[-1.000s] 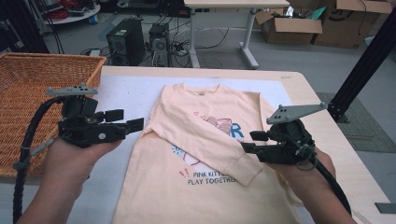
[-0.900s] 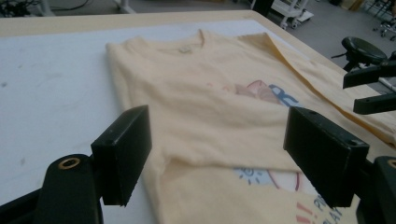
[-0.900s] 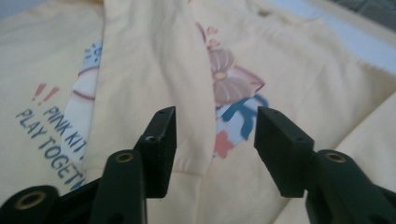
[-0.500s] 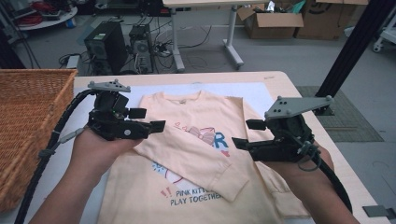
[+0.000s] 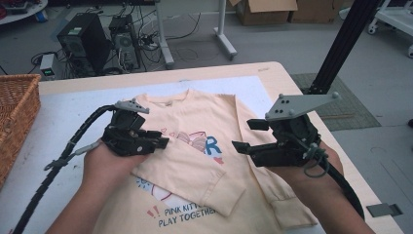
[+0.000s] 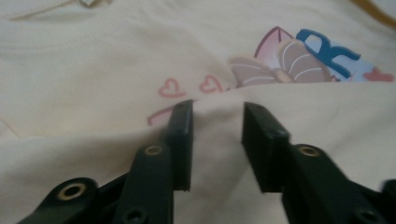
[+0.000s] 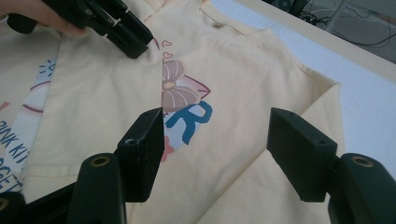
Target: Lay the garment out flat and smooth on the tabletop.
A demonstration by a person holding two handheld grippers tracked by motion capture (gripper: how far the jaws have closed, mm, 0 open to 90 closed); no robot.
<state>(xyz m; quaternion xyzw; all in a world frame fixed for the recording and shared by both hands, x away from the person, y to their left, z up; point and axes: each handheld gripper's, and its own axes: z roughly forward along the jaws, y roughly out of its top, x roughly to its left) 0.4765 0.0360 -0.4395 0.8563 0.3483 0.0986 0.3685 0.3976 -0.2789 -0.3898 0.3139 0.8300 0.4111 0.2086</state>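
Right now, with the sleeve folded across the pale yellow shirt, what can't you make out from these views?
- Pale yellow long-sleeved shirt: its hem is cut off by the bottom edge of the high view.
- Printed picture: partly covered by the folded left sleeve.
- Left gripper: fabric lies between its jaws in the left gripper view; whether the pads press it is unclear.
- Woven wicker basket: cut off by the left edge, its inside hidden.

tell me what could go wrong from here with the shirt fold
1. The left claw has just been closing on the folded sleeve edge. A ridge of cloth sits between its jaws, but a gap shows, so it may slip out or bunch.
2. The right claw hangs open above the shirt, holding nothing, so a pull by the left could drag the whole shirt across the table.
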